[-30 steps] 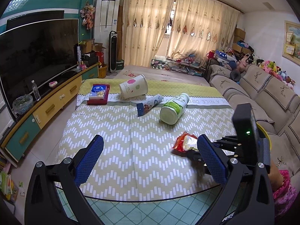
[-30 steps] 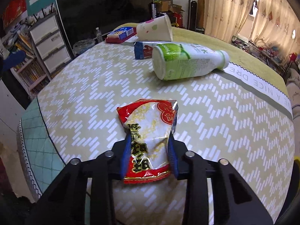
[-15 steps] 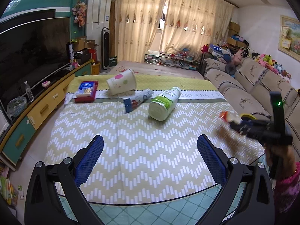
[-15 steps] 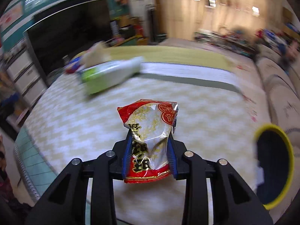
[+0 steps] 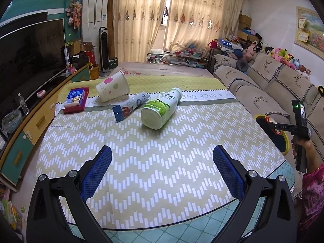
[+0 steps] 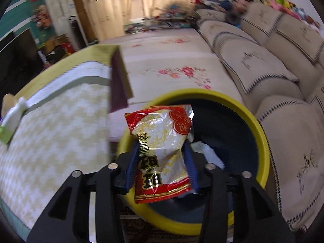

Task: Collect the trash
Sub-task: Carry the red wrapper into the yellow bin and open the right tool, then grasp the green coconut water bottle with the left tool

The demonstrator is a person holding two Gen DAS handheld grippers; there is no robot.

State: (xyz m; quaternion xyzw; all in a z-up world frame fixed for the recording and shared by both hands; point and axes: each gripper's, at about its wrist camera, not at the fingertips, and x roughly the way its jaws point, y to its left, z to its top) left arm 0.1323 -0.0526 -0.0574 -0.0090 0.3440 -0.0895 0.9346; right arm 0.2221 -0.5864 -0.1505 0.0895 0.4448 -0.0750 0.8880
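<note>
As my right gripper (image 6: 162, 162) opens with the wrapper (image 6: 162, 151) between its pads above the bin (image 6: 261, 133), the light wrapper may cling or drift past the rim; my left gripper (image 5: 162, 170) hangs open over the table (image 5: 154, 151).

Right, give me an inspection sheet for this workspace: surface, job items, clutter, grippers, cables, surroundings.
Surface: table under a zigzag cloth.
Job's things: red snack wrapper over the yellow-rimmed bin; green bottle, paper cup and tube lie on their sides on the cloth.
Clutter: tissue box near the far left corner.
Grippers: left gripper open, empty, above the cloth; right gripper opening, wrapper between its jaws.
Cables: nothing seen.
Surroundings: sofa, television, curtains.
</note>
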